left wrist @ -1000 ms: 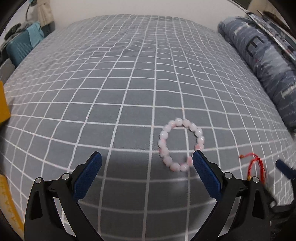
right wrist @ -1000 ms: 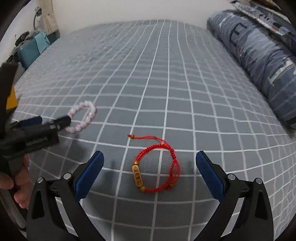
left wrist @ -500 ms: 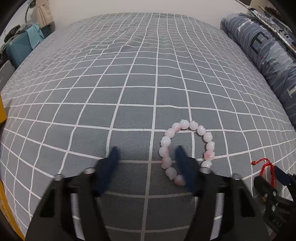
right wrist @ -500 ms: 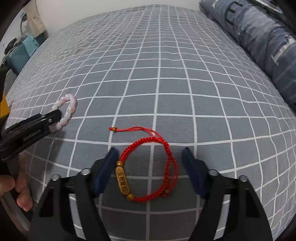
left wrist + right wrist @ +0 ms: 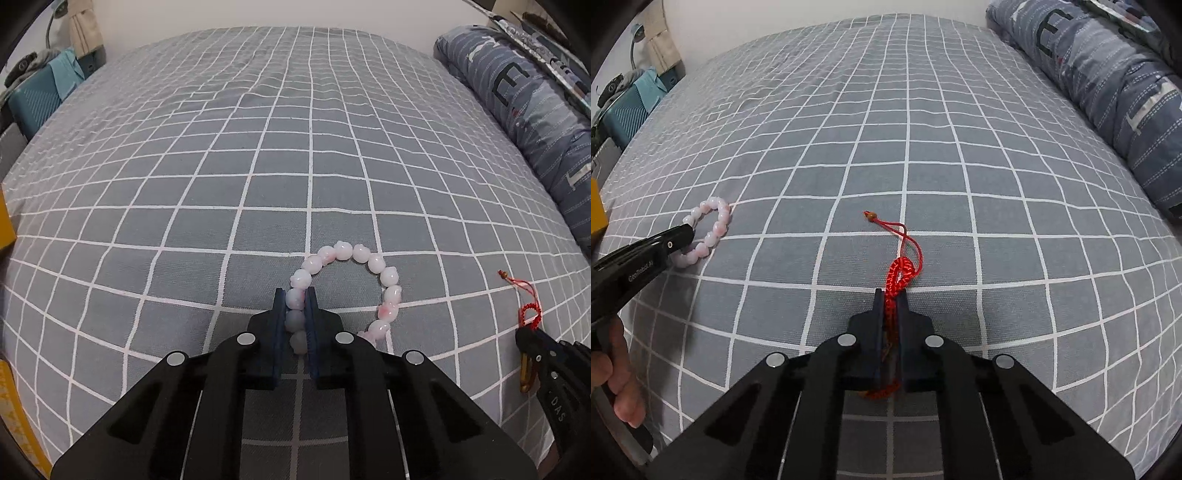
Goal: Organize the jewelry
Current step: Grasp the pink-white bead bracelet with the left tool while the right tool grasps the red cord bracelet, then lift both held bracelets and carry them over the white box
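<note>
A pink bead bracelet [image 5: 373, 264] lies on the grey checked bedsheet [image 5: 258, 147]. My left gripper [image 5: 295, 299] is shut on its left side, with beads pinched between the pads. The bracelet also shows in the right wrist view [image 5: 716, 218], with the left gripper [image 5: 683, 236] on it. A red cord bracelet [image 5: 903, 271] lies on the sheet [image 5: 923, 129]. My right gripper [image 5: 891, 295] is shut on it, with the loop bunched between the pads and its gold charm hidden. In the left wrist view the red cord [image 5: 530, 314] and right gripper [image 5: 532, 343] sit at the right edge.
A rolled blue patterned duvet [image 5: 524, 110] lies along the bed's right side, also in the right wrist view [image 5: 1108, 74]. A teal case [image 5: 35, 99] stands off the far left corner. A yellow object [image 5: 5, 225] is at the left edge.
Both grippers have gone from wide open to shut. The left one closed on the pink bead bracelet. The right one closed on the red cord bracelet and squeezed its loop flat.
</note>
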Available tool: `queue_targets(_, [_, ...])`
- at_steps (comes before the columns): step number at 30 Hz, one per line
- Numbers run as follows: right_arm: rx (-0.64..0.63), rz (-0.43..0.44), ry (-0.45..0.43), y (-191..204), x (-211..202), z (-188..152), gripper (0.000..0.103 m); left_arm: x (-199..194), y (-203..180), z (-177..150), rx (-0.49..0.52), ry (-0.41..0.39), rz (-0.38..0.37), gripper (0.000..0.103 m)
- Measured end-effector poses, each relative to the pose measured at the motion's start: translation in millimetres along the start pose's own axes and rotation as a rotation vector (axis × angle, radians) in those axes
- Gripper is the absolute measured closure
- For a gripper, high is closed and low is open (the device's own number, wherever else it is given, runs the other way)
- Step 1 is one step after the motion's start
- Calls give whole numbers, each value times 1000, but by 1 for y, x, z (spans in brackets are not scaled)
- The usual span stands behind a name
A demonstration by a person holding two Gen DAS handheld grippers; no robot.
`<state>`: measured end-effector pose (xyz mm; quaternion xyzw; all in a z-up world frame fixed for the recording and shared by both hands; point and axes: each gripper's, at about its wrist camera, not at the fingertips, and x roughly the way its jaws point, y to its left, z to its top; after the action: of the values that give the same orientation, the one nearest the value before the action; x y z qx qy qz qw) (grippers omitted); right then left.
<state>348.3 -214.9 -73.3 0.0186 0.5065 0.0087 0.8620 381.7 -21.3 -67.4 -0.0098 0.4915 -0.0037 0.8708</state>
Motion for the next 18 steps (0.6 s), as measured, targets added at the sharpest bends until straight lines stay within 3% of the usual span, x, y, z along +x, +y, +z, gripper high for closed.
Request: queue_targets(18, [35, -20, -45, -2, -20, 4, 97, -23, 3, 5, -2, -43, -57, 93])
